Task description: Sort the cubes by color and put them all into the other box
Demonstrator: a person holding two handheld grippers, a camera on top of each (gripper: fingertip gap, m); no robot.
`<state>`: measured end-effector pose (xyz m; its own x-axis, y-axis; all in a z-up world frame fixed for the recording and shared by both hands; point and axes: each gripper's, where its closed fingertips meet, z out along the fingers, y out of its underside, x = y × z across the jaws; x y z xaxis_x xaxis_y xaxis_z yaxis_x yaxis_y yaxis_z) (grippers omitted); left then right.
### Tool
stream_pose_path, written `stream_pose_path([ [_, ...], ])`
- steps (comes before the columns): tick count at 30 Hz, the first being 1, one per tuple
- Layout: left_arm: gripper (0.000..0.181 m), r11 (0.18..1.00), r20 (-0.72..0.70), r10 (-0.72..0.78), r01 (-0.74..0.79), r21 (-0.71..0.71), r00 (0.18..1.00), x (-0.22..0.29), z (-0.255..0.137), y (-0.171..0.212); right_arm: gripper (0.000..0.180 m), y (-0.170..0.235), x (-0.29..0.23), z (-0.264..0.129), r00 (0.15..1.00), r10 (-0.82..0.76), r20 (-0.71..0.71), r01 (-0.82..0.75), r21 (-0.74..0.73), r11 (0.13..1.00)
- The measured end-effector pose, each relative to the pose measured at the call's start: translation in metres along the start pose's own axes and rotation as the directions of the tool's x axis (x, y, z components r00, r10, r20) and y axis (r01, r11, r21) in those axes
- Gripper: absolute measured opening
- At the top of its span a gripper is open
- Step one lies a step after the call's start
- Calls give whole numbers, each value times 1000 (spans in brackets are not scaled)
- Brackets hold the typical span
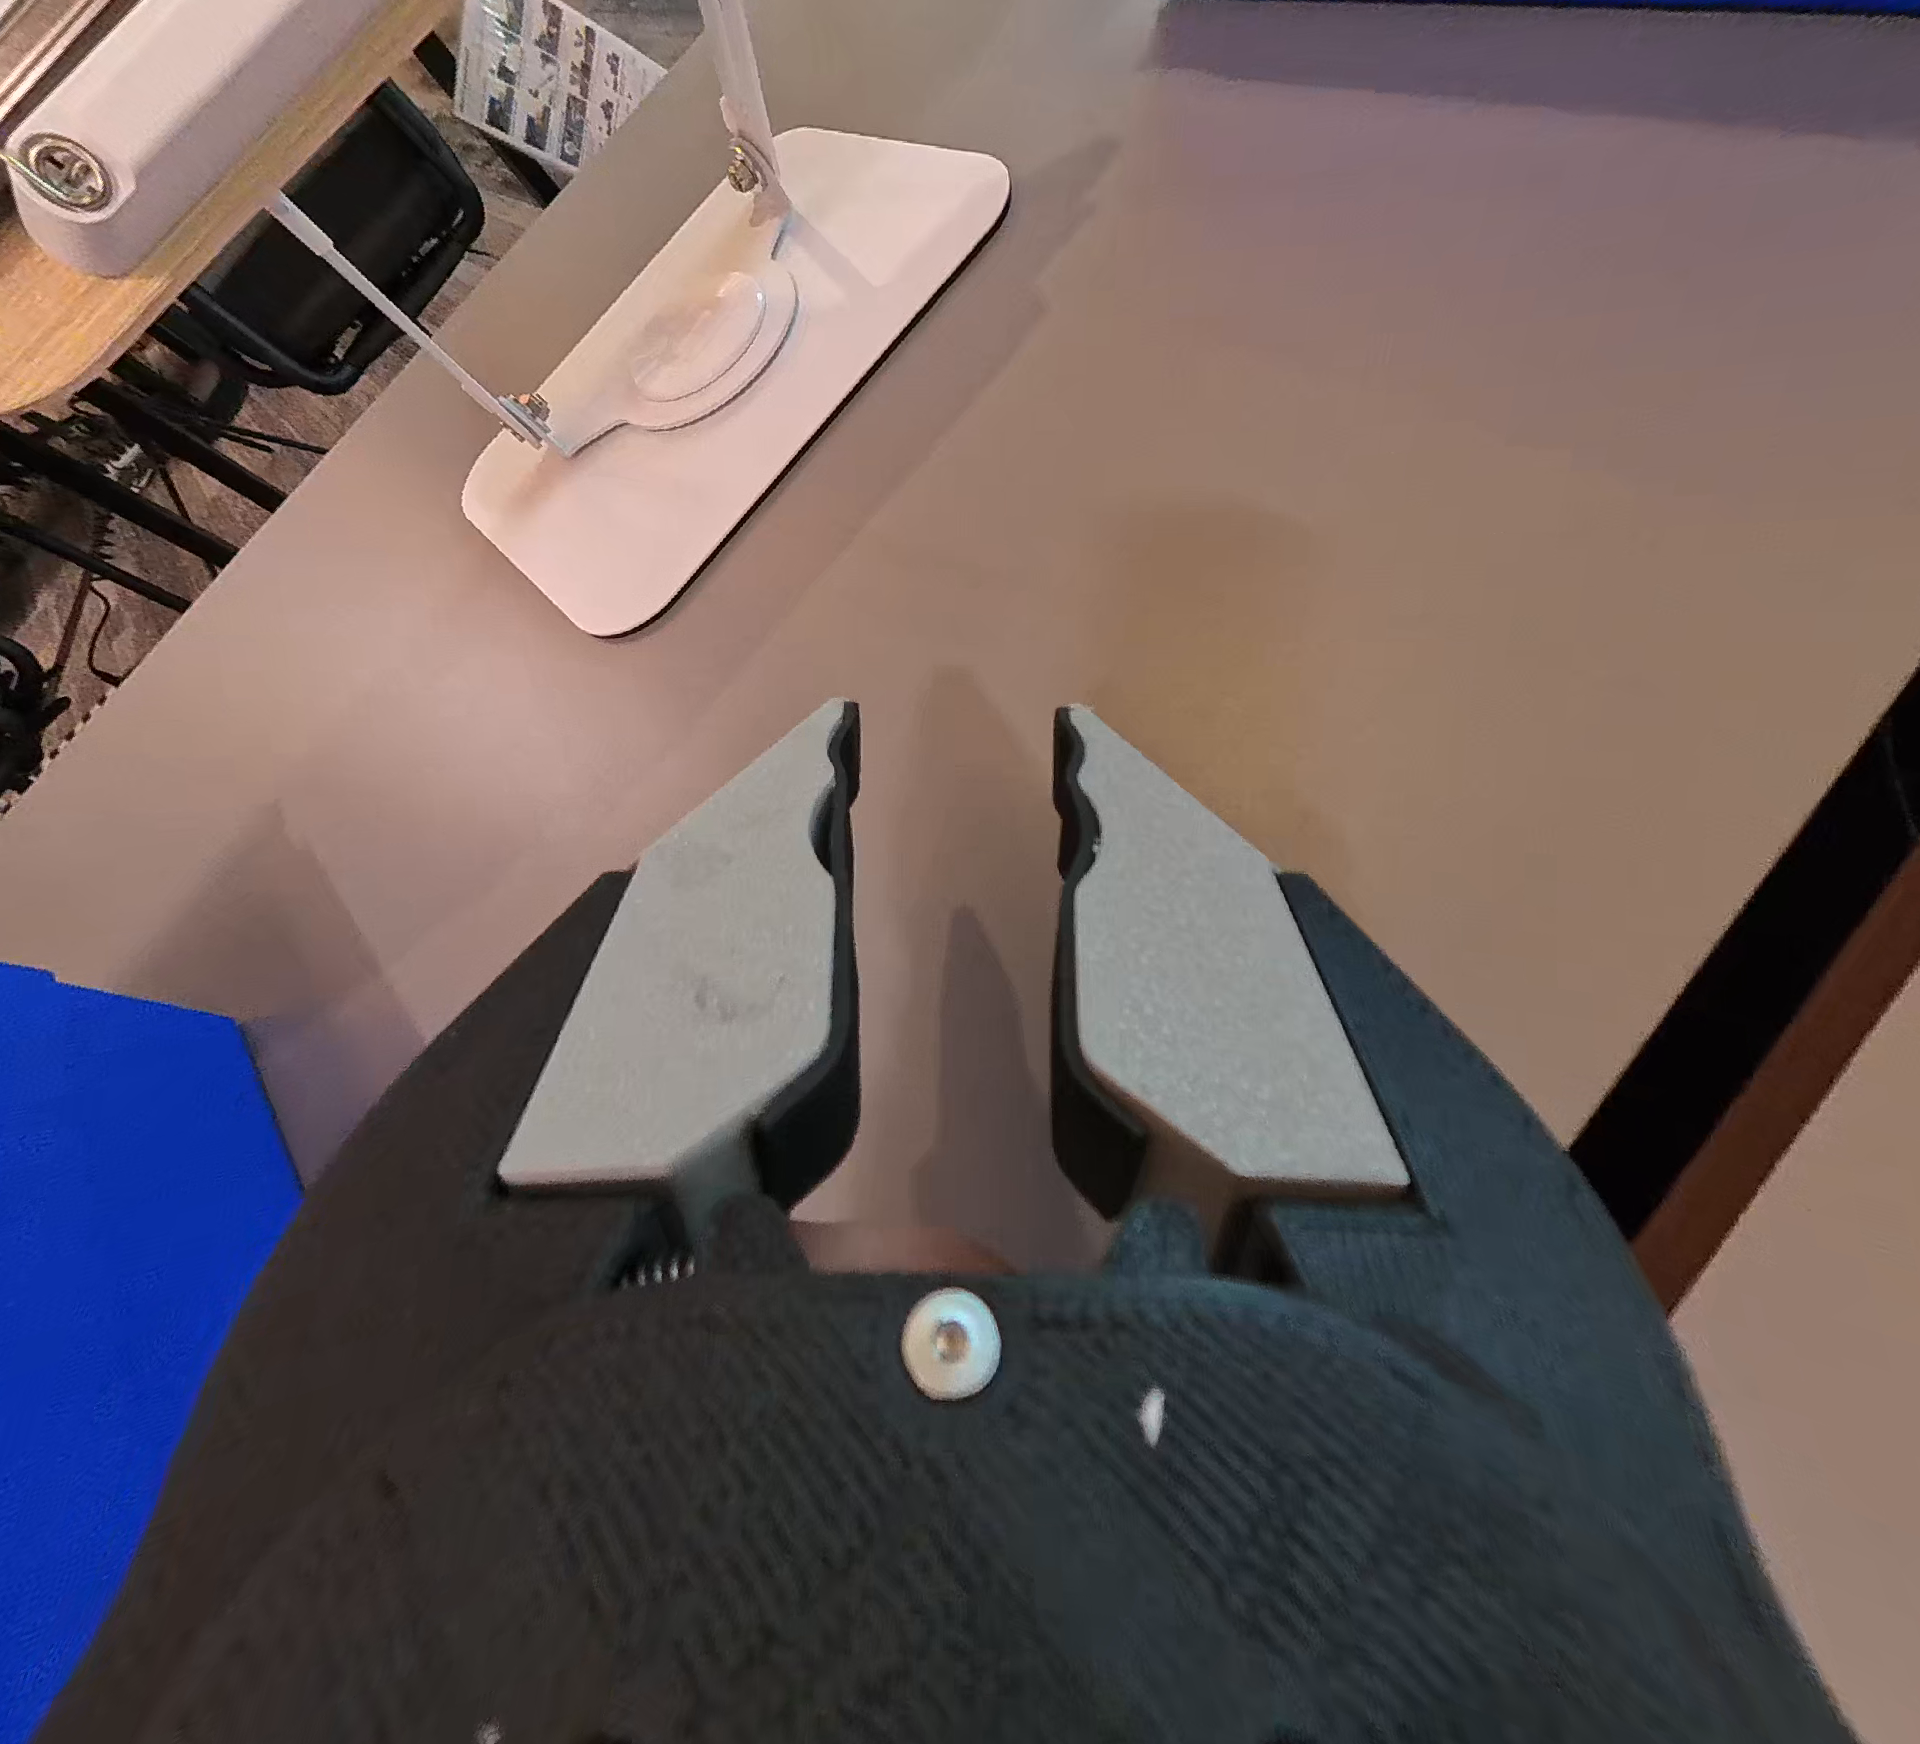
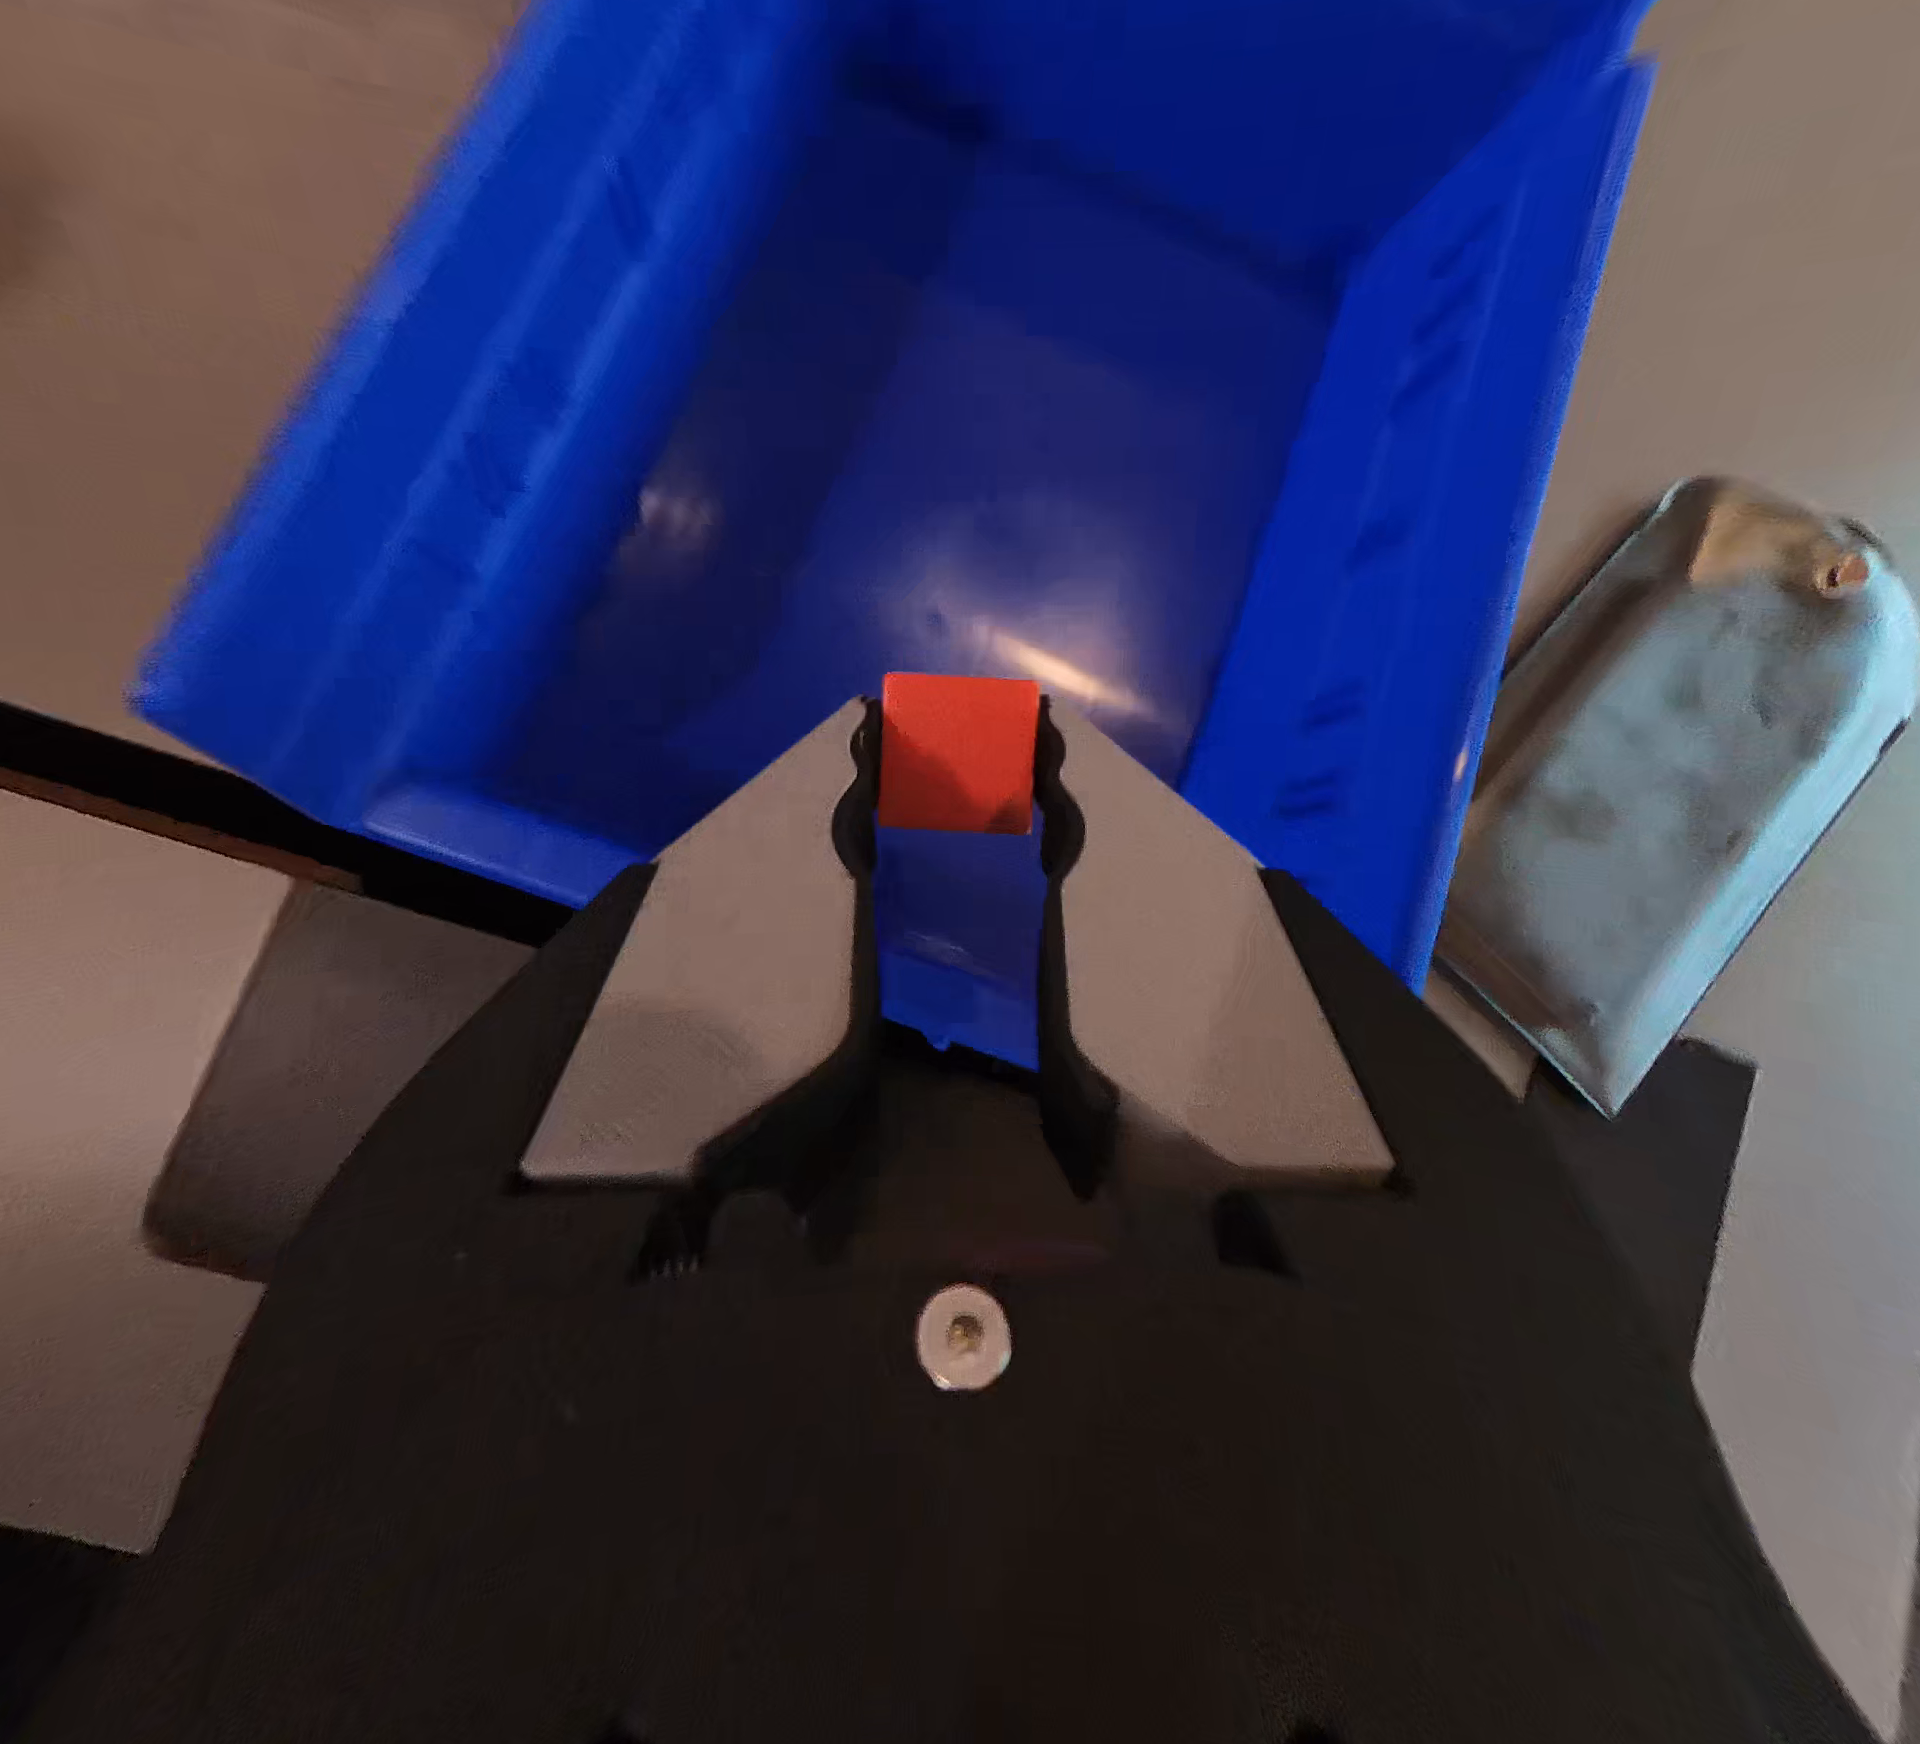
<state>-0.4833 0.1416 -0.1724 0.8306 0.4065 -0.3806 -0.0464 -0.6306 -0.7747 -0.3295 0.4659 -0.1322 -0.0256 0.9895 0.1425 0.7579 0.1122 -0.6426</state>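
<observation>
Grey tabletop (image 1: 1351, 447) is stretching under both grippers. Right gripper (image 2: 958, 749) is pinching a red cube (image 2: 956, 754) between its tips, hanging over the near end of a bare-floored blue box (image 2: 540, 406). Left gripper (image 1: 956, 759) is gaping with nothing in it, over bare table near a white lamp base (image 1: 727, 385).

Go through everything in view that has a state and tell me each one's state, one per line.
Left gripper: open, empty, over bare table.
Right gripper: shut on the red cube.
Red cube: held above the blue box.
Blue box: open-topped, no cubes visible inside.
Desk lamp: standing on the table.
</observation>
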Motion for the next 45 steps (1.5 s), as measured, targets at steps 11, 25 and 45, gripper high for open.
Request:
stream_pose_path([
  [11,35,1000,-4,-2,2,-15,1000,-1,3,4,27,53,22,34,1000,10,-11,-13,-342,940],
  [25,35,1000,-8,1,-1,-15,1000,0,3,4,30,48,29,27,1000,15,-6,-16,-283,959],
  [45,38,999,-15,-34,34,-15,999,0,4,5,31,-142,-230,-81,898,-284,335,-23,682,731],
])
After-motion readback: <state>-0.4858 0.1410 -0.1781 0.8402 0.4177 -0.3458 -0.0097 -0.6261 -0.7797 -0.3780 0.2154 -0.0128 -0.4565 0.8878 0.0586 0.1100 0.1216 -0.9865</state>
